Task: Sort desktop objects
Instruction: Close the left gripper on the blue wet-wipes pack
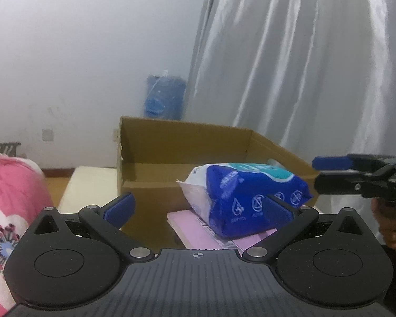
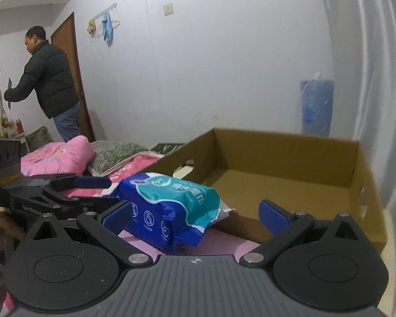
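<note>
Lying on a pink book (image 1: 198,227), the blue wipes pack (image 1: 248,198) sits just ahead of both grippers. The left gripper (image 1: 198,208) has its jaws spread wide, the pack near its right finger and not gripped. The right gripper (image 2: 195,214) is likewise spread, the pack beside its left finger. Behind the pack stands an open cardboard box (image 2: 290,153), then a pink quilt (image 2: 55,155), a blue water jug (image 1: 163,97) and a silvery curtain (image 1: 303,66)
</note>
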Demonstrator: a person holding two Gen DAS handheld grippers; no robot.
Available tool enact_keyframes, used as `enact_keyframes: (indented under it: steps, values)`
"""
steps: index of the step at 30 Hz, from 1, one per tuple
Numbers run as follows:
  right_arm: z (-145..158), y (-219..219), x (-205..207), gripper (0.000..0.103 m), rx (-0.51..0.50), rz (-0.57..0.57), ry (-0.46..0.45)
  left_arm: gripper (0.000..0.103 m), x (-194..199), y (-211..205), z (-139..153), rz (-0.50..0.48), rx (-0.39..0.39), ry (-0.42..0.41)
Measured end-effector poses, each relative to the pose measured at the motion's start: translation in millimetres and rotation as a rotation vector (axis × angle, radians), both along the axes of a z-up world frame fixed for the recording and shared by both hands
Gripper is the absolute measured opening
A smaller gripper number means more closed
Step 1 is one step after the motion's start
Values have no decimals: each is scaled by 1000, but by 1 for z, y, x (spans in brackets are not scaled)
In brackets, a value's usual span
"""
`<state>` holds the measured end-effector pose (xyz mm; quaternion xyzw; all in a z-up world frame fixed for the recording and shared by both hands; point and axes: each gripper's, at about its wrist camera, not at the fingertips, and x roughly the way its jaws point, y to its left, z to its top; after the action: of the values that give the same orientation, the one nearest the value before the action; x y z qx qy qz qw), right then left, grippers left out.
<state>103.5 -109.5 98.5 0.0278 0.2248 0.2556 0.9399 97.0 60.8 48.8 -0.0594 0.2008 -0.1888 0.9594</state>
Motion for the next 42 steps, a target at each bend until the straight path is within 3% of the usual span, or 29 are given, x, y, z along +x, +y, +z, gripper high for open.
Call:
enact_keyframes:
  steps: [6, 11, 13, 21, 30, 33, 36, 42]
  values:
    - [-10, -3, 14, 102, 28, 48, 59, 102, 15, -4, -3, -94, 12, 30]
    - [-13, 1, 25, 88, 4, 77, 98, 98, 21, -9, -7, -157, 12, 57]
    - [-14, 3, 27, 87, -7, 93, 111, 98, 23, -11, -8, -180, -3, 60]
    - [-21, -9, 36, 80, 76, 137, 201, 92, 29, -8, -14, -205, -51, 83]
    - [-16, -13, 40, 75, 101, 143, 192, 89, 34, -6, -17, -223, -114, 121]
    - [-13, -12, 39, 70, 108, 172, 186, 84, 35, -6, -16, -229, -113, 128]
    - [-15, -12, 43, 69, 139, 212, 219, 72, 33, -5, -12, -259, -131, 150]
    - [-17, -10, 45, 64, 172, 234, 243, 69, 32, 0, -16, -261, -161, 145]
